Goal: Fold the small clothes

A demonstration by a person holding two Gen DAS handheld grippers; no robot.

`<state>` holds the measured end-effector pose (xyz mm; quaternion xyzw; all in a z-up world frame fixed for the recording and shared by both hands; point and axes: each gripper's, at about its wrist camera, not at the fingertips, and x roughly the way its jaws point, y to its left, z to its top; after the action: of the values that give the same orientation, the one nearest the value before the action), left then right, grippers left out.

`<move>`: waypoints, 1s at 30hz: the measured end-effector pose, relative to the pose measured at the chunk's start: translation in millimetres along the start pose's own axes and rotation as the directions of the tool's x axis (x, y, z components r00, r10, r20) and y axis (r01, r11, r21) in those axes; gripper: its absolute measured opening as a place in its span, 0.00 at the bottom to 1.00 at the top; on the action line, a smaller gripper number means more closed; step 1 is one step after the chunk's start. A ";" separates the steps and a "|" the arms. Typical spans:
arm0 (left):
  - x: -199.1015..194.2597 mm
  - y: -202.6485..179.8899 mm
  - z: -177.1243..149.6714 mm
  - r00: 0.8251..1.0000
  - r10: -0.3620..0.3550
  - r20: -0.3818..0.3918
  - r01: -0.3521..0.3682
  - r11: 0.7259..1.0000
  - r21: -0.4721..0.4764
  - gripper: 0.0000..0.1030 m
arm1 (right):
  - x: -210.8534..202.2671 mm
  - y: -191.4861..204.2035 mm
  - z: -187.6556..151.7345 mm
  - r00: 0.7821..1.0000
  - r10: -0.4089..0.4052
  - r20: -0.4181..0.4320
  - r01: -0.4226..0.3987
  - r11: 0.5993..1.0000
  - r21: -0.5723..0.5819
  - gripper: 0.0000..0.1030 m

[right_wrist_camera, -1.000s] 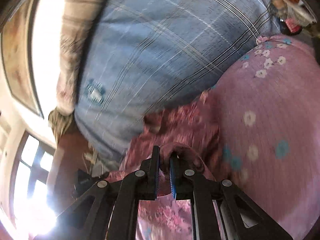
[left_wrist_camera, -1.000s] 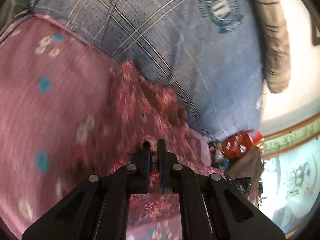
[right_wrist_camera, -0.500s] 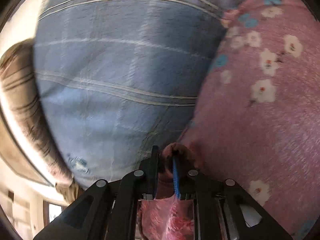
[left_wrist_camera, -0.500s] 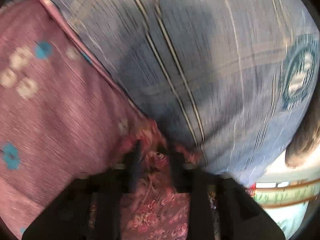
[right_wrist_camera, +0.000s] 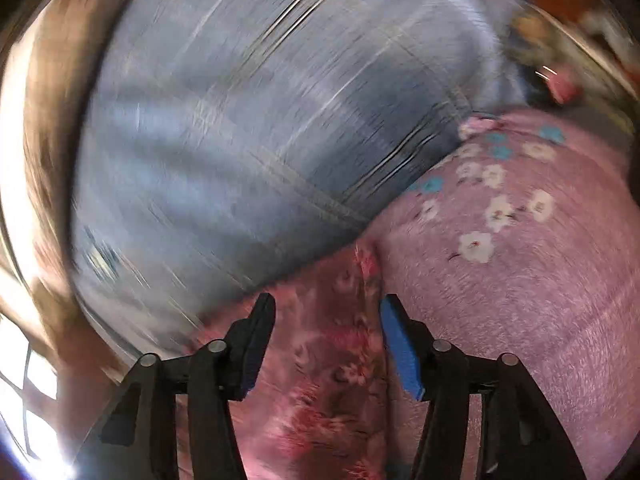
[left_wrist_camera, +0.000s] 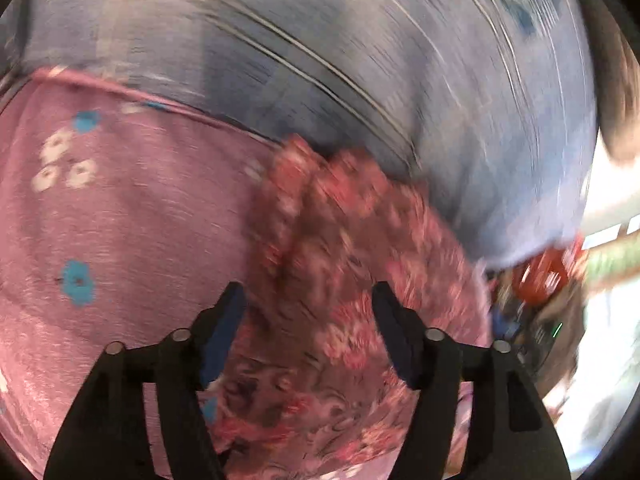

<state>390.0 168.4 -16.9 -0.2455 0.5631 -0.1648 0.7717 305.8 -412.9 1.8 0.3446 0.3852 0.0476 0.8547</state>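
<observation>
Small red-and-pink floral cloth garment [left_wrist_camera: 340, 280], limp and light, lies bunched on pink flowered bedspread [left_wrist_camera: 120, 220]. Left gripper [left_wrist_camera: 308, 300] and right gripper [right_wrist_camera: 326, 312]: jaws just opened, cloth between, unpinched. Take hold at an edge.

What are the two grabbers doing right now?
Left gripper: open, fingers just spread, floral garment lying loose between them.
Right gripper: open, just released the garment too.
</observation>
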 end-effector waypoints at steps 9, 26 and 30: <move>27.6 -11.2 5.9 0.965 0.260 0.033 -0.262 0.959 0.104 0.15 | 65.9 16.7 -7.9 0.986 -0.096 -0.136 0.078 0.988 -0.133 0.12; -58.4 50.4 -80.6 0.995 0.006 0.103 0.005 0.995 -0.104 0.54 | -47.6 -16.3 -49.7 0.999 -0.052 -0.008 0.051 0.997 -0.050 0.48; -68.3 58.0 -128.6 0.990 -0.106 0.087 0.116 0.986 -0.119 0.63 | -70.1 -31.9 -89.6 0.998 -0.062 -0.024 0.061 0.998 -0.023 0.54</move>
<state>245.3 227.6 -27.3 -0.3304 0.5260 -0.1624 0.7666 189.0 -411.9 -16.1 0.3225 0.4058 0.0298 0.8546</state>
